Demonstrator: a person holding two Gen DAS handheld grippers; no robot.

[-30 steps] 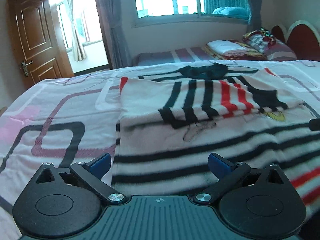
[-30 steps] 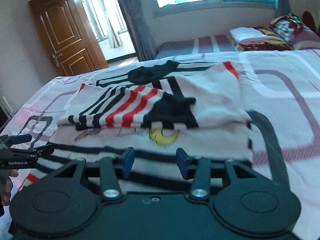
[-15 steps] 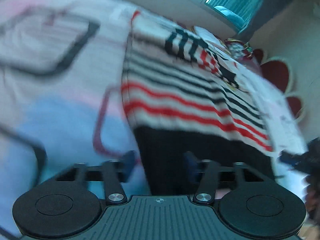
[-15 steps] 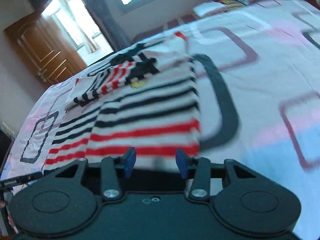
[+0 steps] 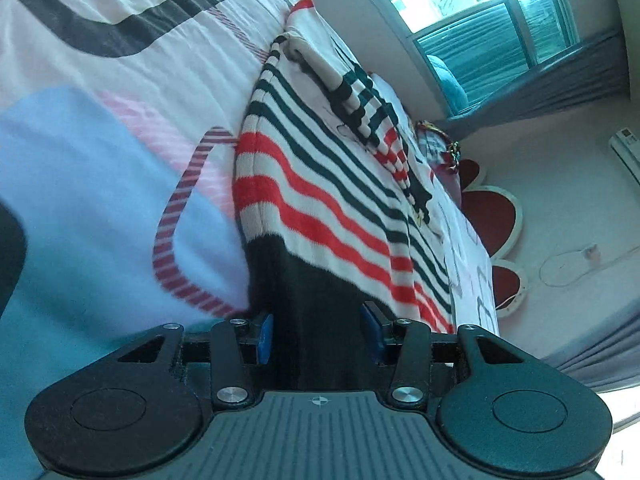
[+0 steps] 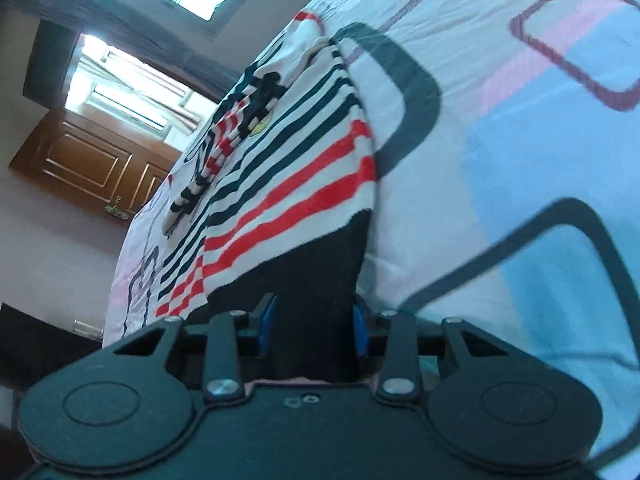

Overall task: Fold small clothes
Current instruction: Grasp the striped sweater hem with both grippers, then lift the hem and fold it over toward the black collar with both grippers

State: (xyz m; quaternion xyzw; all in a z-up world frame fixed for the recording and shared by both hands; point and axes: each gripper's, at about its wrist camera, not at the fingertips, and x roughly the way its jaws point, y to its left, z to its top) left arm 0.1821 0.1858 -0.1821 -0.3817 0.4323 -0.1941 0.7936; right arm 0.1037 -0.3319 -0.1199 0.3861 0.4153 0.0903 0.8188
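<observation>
A small knitted sweater [image 5: 320, 184] with white, black and red stripes and a black hem lies flat on the bed, its sleeves folded across the chest. My left gripper [image 5: 318, 332] is tilted and open, with the hem's left corner between its blue pads [image 5: 264, 334]. The sweater also shows in the right wrist view [image 6: 288, 168]. My right gripper [image 6: 312, 330] is tilted the other way and open, with the hem's right corner between its blue pads [image 6: 267, 326]. The pads stand apart and do not pinch the cloth.
The bedsheet [image 5: 100, 128] is white with pink, blue and black rounded squares. A red scalloped headboard [image 5: 492, 216] and a window [image 5: 480, 12] lie beyond the sweater. A wooden door [image 6: 92, 168] shows in the right wrist view.
Both grippers have dropped from above the sweater's middle down to its black hem and rolled sideways. The left gripper's jaws have narrowed. The hem now sits between both pairs of pads.
</observation>
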